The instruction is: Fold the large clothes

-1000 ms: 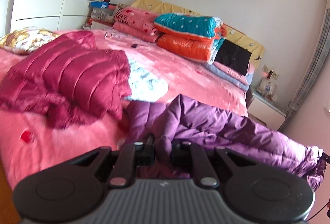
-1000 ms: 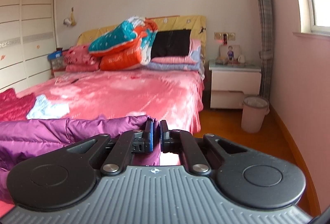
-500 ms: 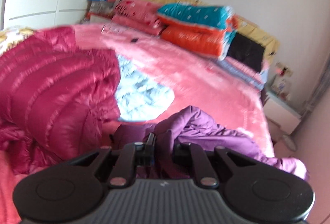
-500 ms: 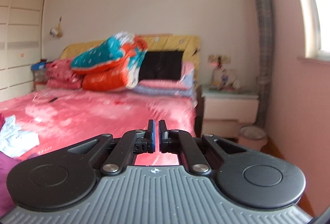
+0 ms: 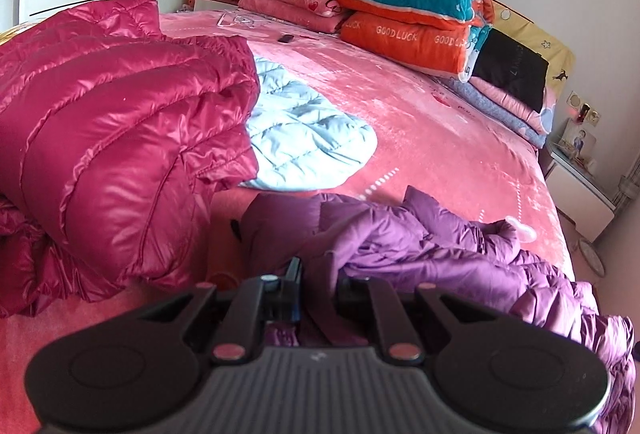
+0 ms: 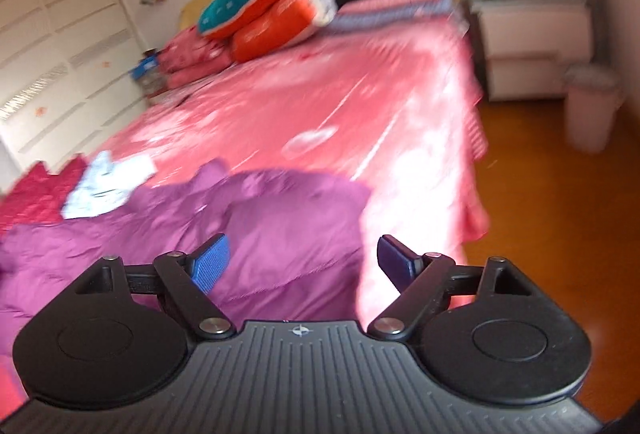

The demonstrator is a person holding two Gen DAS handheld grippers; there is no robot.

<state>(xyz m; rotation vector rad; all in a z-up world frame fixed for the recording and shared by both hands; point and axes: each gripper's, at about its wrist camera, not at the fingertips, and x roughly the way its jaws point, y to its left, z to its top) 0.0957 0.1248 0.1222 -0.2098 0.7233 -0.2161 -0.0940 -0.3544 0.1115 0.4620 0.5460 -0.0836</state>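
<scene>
In the left wrist view, the left gripper (image 5: pixel 318 286) had its fingers clamped on a fold of the crumpled purple quilted down jacket (image 5: pixel 420 246), which lay on the near part of the pink bed (image 5: pixel 420 138) and trailed off to the right toward the bed's side edge. A glossy crimson puffer coat (image 5: pixel 112 138) was heaped just to the left, partly covering a pale blue quilted garment (image 5: pixel 304 138). Beyond them the bedspread lay open up to the stacked teal and orange folded quilts (image 5: pixel 412 14) at the headboard. In the blurred right wrist view, the right gripper (image 6: pixel 304 262) had its fingers spread wide and opening, with nothing pressed between them; the purple jacket (image 6: pixel 256 234) lay below and between them, its right edge close to the mattress side. Past that edge was bare wooden floor (image 6: pixel 540 234), with a pale waste bin (image 6: pixel 592 110) near a white nightstand (image 6: pixel 532 46).
</scene>
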